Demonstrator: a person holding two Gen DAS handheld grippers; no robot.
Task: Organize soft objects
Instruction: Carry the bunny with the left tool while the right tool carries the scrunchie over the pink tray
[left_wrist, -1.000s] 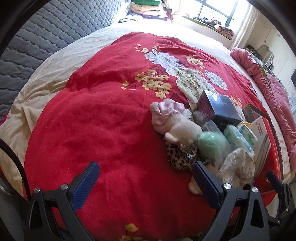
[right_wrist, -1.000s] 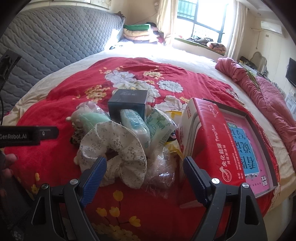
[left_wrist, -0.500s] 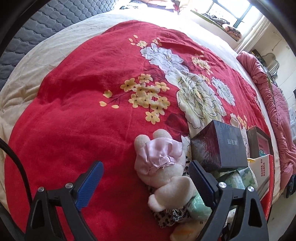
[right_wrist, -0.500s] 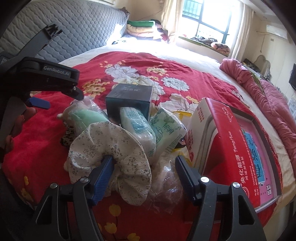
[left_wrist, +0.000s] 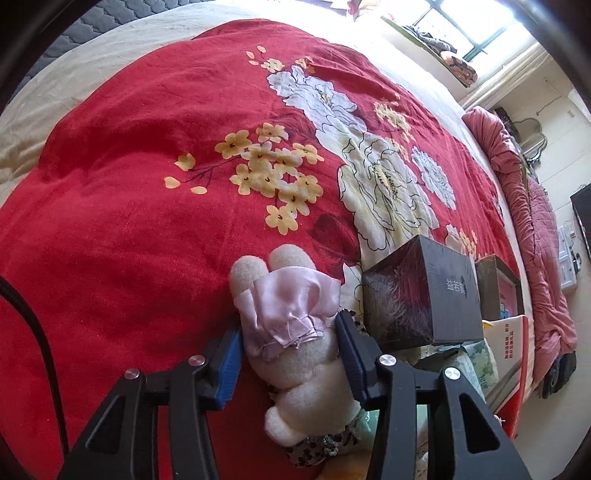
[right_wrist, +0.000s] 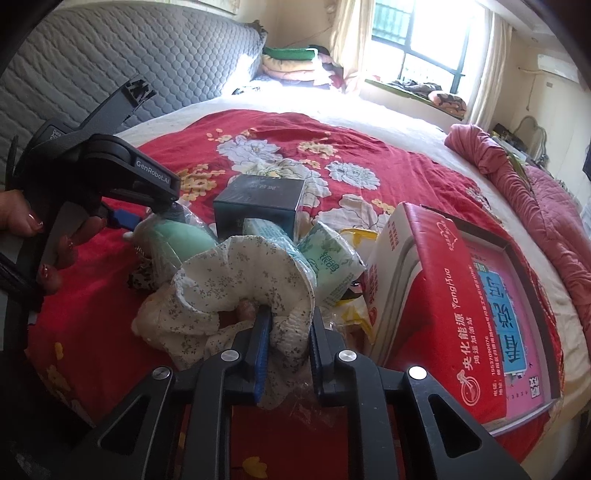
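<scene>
Spreading under everything, red floral quilt (left_wrist: 147, 206) bears a heap beside red cardboard box (right_wrist: 436, 280). Left gripper (left_wrist: 288, 350) straddles cream plush rabbit in pink satin dress (left_wrist: 291, 317), jaws closing, pads at its sides. Right gripper (right_wrist: 288, 332) clenched on white floral fabric ruffle (right_wrist: 240, 280), likely to pull it free.

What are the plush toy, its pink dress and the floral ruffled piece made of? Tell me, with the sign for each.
Plush toy: cream pile fabric, matte and fuzzy, probably stuffed since it bulges softly.
Pink dress: thin satin-like cloth, judging by its sheen and frayed threads at the hem.
Floral ruffled piece: light woven cloth, likely cotton; matte, printed with small sprigs, gathered into soft folds.
</scene>
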